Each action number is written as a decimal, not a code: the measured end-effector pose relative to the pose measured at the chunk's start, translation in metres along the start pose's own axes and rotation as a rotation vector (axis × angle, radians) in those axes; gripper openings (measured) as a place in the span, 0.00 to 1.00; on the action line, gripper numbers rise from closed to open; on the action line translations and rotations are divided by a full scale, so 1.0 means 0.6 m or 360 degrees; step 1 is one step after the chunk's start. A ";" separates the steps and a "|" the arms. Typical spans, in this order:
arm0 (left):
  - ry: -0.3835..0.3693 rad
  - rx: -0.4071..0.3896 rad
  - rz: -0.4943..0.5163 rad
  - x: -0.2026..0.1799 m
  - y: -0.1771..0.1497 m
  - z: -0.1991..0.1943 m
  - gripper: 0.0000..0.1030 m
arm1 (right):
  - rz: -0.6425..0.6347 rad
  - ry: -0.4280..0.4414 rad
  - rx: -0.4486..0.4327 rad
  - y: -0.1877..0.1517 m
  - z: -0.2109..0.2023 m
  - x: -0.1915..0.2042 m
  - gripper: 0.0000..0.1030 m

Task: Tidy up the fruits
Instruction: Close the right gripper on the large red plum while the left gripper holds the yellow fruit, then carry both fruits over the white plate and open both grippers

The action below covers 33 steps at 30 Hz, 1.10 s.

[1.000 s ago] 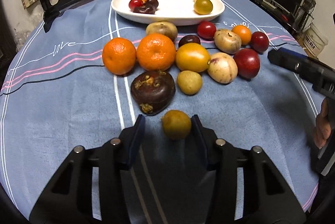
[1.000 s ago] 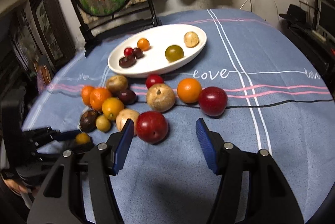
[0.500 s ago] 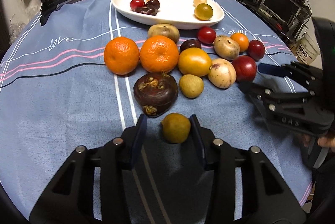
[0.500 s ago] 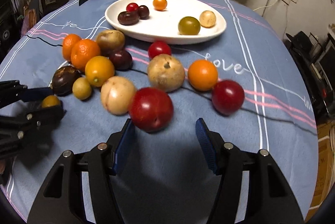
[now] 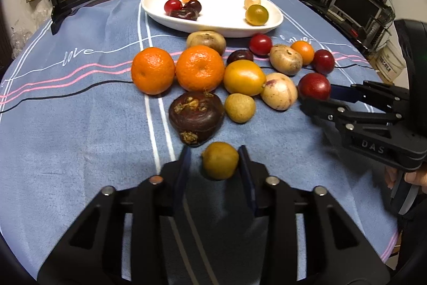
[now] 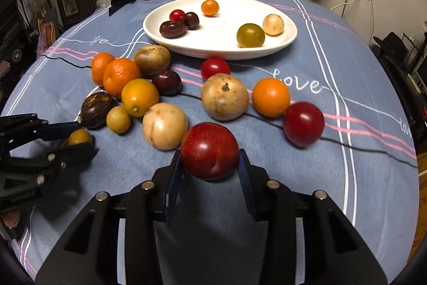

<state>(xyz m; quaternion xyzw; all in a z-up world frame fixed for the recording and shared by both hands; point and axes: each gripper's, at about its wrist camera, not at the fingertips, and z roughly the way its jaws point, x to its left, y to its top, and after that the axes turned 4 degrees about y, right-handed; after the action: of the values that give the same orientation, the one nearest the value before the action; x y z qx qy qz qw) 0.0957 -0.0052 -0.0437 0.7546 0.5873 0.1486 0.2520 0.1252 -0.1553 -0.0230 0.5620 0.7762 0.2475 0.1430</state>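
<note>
- The left gripper has just been closing; its jaws now pinch the small yellow-brown fruit, which sat loosely between them a second ago.
- The right gripper has likewise closed onto the red plum, where before it stood wide.
- Both fruits sit on the blue tablecloth, short of the white plate; lifting looks next.

Round table in blue striped cloth, white oval plate, loose fruit cluster
</note>
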 end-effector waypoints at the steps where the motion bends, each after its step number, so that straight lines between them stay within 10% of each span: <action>1: -0.0009 -0.0001 0.0003 -0.001 -0.001 -0.001 0.29 | 0.0008 0.0008 -0.0012 -0.005 -0.007 -0.001 0.40; 33: 0.0080 -0.0354 0.0123 -0.027 0.123 -0.121 0.27 | -0.0040 0.0081 -0.0335 0.042 -0.138 -0.004 0.40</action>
<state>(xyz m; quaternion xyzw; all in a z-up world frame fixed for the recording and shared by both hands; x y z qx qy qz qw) 0.1133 -0.0195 0.0586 0.7402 0.5438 0.2412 0.3136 0.1047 -0.1700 0.0600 0.5276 0.7562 0.3401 0.1847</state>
